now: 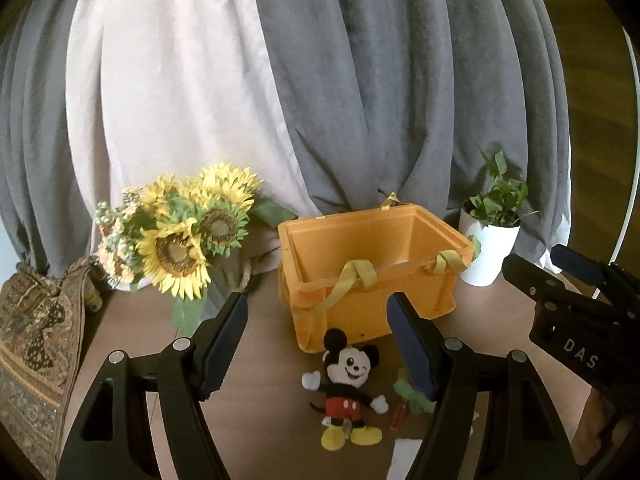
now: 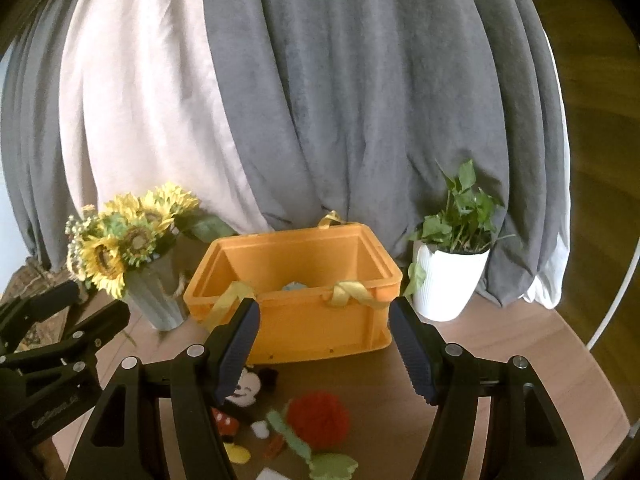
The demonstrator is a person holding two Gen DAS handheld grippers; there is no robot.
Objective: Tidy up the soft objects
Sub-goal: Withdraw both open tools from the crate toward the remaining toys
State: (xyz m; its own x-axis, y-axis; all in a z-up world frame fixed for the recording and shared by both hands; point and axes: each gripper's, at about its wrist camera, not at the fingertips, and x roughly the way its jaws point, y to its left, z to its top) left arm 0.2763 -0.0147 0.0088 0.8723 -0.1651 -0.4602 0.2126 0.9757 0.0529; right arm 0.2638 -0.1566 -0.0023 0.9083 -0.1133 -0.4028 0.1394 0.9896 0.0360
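In the left wrist view, the left tongs (image 1: 316, 344) are spread wide with nothing between them, hovering above the brown surface (image 1: 260, 360) in the lower half of the frame. A Mickey Mouse plush (image 1: 346, 388) lies face up on the surface at lower centre, in the gap between the 2 fingers but touching neither. Just right of it, partly hidden behind the right finger, is a green felt piece (image 1: 414, 396). Directly above the plush stands an orange crate (image 1: 372, 264) with yellow ribbon handles (image 1: 356, 276) draped over its near rim. A sunflower bouquet (image 1: 184, 236) fills the left centre, a white potted plant (image 1: 490, 240) stands at right centre, and a patterned cushion (image 1: 36, 344) sits at the left edge. Grey and pale curtains (image 1: 360, 80) fill the top. The right tongs (image 1: 560, 276) enter from the right edge; I cannot tell their state here.

In the right wrist view, the right tongs (image 2: 324, 344) are also spread apart and hold nothing. The orange crate (image 2: 296, 280) sits at centre, just behind the fingertips, with something pale blue barely showing inside. At lower centre the plush (image 2: 244, 396) lies partly hidden behind the left finger, and beside it to the right are a red pompom (image 2: 320, 420) and green felt leaves (image 2: 316, 456). The bouquet (image 2: 120, 240) is at left, the potted plant (image 2: 452, 264) at right. The left tongs (image 2: 60, 320) show at the left edge.
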